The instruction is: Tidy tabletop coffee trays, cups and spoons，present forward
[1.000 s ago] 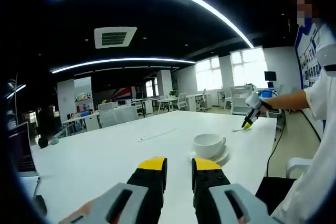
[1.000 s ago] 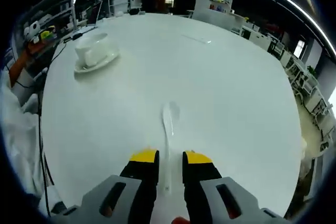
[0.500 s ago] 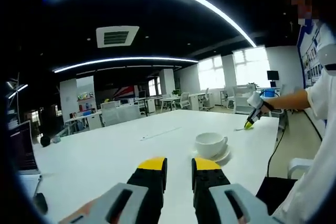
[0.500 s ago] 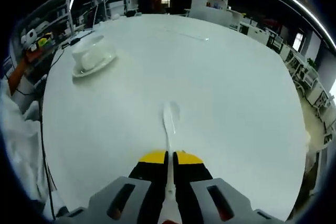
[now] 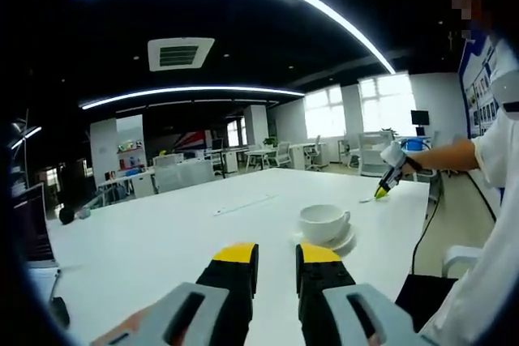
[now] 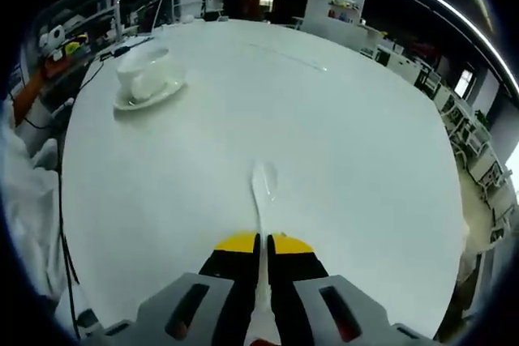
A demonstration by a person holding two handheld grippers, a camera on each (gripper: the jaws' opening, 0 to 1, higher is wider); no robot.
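Note:
A white cup (image 5: 323, 223) stands on a white saucer (image 5: 342, 241) on the white table (image 5: 162, 241), just beyond my left gripper (image 5: 276, 255), which is open with nothing between its yellow-tipped jaws. In the right gripper view the same cup (image 6: 139, 74) and saucer (image 6: 154, 100) sit at the upper left. My right gripper (image 6: 261, 244) is shut on the handle of a white spoon (image 6: 262, 186), whose bowl points away over the table. In the left gripper view, the right gripper (image 5: 385, 186) shows far right at the table edge, held by a person's outstretched arm.
A laptop (image 5: 28, 232) and a dark cable lie at the table's left edge. A thin strip (image 5: 243, 204) lies across the far middle of the table. Cables (image 6: 61, 200) hang beside the table edge near the person. Office desks and chairs stand behind.
The right gripper's jaws have closed on the spoon's handle; one second ago they stood open around it. The left gripper view has barely shifted.

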